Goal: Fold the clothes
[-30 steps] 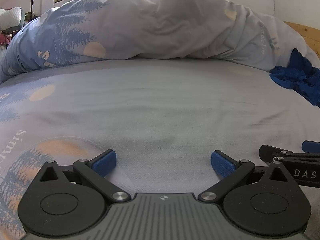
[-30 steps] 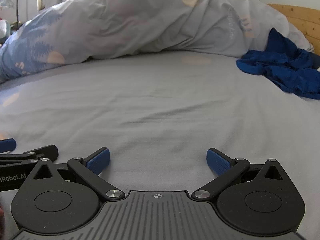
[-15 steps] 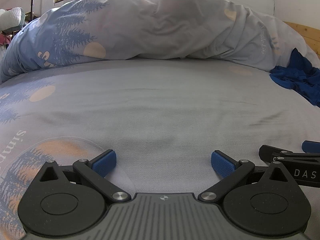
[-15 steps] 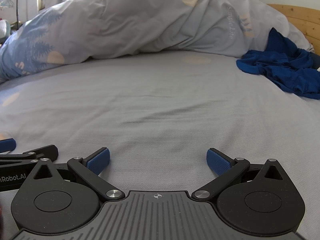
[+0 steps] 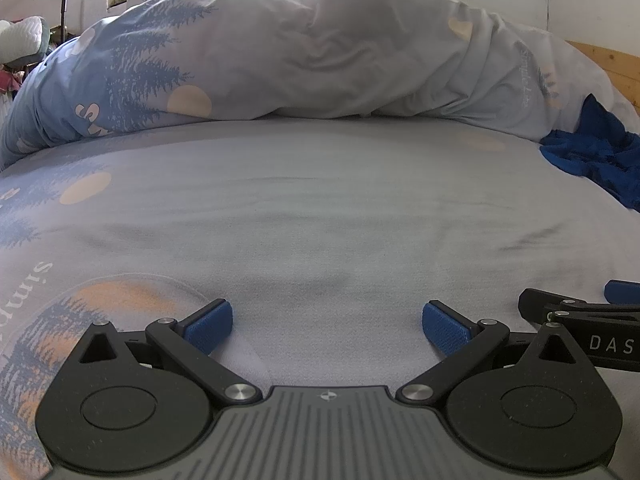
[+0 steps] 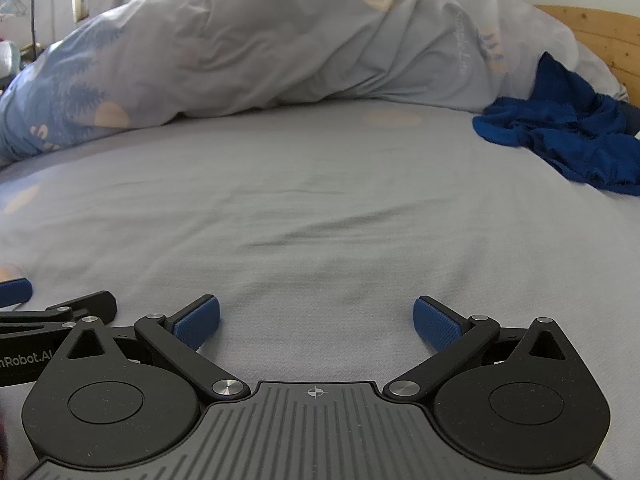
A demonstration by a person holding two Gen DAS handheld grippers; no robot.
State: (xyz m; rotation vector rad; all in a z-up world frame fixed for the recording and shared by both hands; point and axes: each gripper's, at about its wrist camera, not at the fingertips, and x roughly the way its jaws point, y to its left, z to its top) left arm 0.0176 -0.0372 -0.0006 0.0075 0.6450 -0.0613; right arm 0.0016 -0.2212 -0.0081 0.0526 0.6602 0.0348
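the bed sheet [image 5: 320, 208] is soft matt grey cloth, smooth with shallow creases and a flat print of trees and pale orange discs. the duvet [image 5: 320, 52] heaped behind it is the same matt printed cloth, deeply crumpled. the blue garment [image 6: 560, 136] is a matt, limp, wrinkled fabric. the headboard [image 6: 604, 36] is pale bare wood with visible grain. the left gripper [image 5: 327, 326] and the right gripper [image 6: 316, 320] are matt black plastic, faintly speckled, with a ribbed grey plate and shiny metal pivot pins; their fingertips [image 5: 210, 326] carry blue pads with a fine rough texture.
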